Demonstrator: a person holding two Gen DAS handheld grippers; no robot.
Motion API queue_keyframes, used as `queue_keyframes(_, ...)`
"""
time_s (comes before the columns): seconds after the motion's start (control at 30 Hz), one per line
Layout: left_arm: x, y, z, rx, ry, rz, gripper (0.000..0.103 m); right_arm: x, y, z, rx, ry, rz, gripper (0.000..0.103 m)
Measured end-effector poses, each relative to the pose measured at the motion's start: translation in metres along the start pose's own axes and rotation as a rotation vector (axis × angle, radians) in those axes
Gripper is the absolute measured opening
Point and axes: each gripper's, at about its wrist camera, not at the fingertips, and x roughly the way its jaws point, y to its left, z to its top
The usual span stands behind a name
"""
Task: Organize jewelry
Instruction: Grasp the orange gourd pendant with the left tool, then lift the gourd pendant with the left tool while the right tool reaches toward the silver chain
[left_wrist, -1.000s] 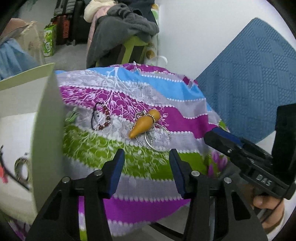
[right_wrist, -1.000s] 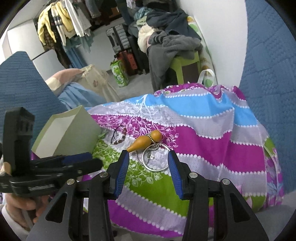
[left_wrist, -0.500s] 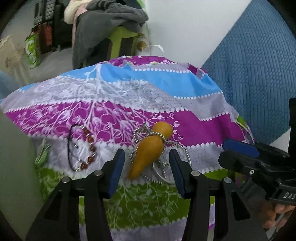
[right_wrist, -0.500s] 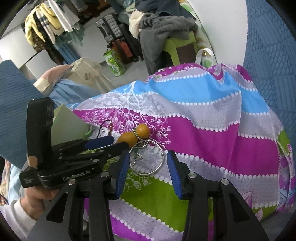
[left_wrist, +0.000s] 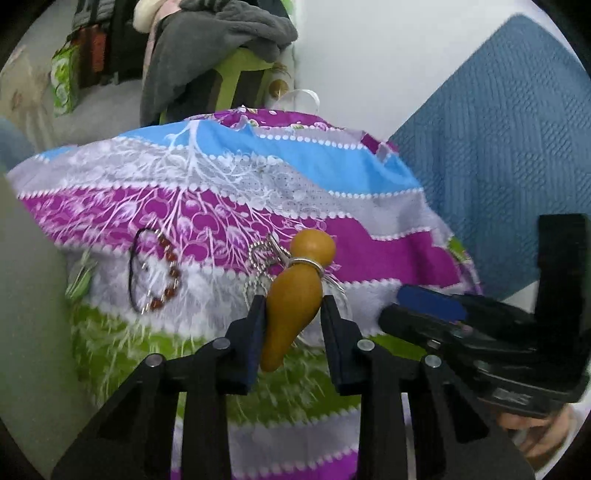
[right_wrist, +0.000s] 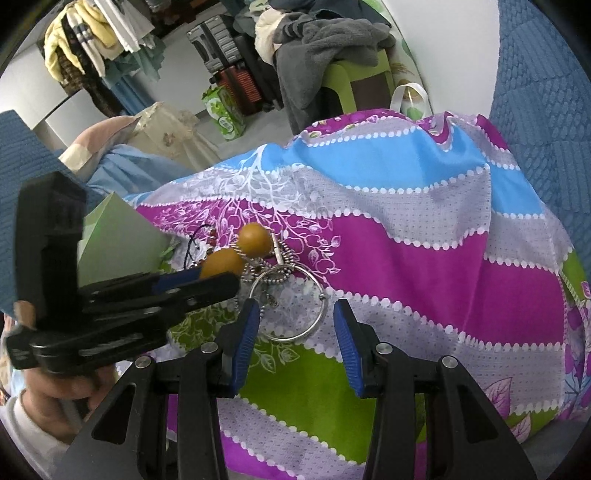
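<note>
Left wrist view: my left gripper (left_wrist: 291, 314) has just been closing, its pads against the yellow gourd pendant (left_wrist: 295, 295) on the striped cloth (left_wrist: 369, 206). My right gripper (right_wrist: 293, 332) stands apart, empty, over the silver bangle (right_wrist: 291, 302). The beaded bracelet (left_wrist: 155, 273) lies beside the pale green box (right_wrist: 114, 236); its contents are hidden.

Silver bangle (left_wrist: 338, 295) largely hidden behind the gourd pendant (left_wrist: 295, 295), box (left_wrist: 26, 295) cut off at the left edge, cloth pattern (left_wrist: 122, 343) blurred, pad contact not discernible.
</note>
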Motion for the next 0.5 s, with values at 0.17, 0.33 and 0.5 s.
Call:
queue_keyframes(0.17, -0.039, -0.001, -0.014, -0.055, -0.02, 0.0, 0.031, -0.002, 0.009, -0.002, -0.028, -0.005, 0.023, 0.039)
queue_keyframes(0.33, -0.078, -0.006, -0.023, -0.099, -0.07, -0.015, 0.031, -0.003, 0.026, -0.008, -0.093, -0.009, 0.078, 0.039)
queue_keyframes(0.5, -0.099, -0.007, -0.022, -0.134, -0.087, -0.043, 0.031, -0.002, 0.059, -0.016, -0.195, -0.013, 0.182, 0.04)
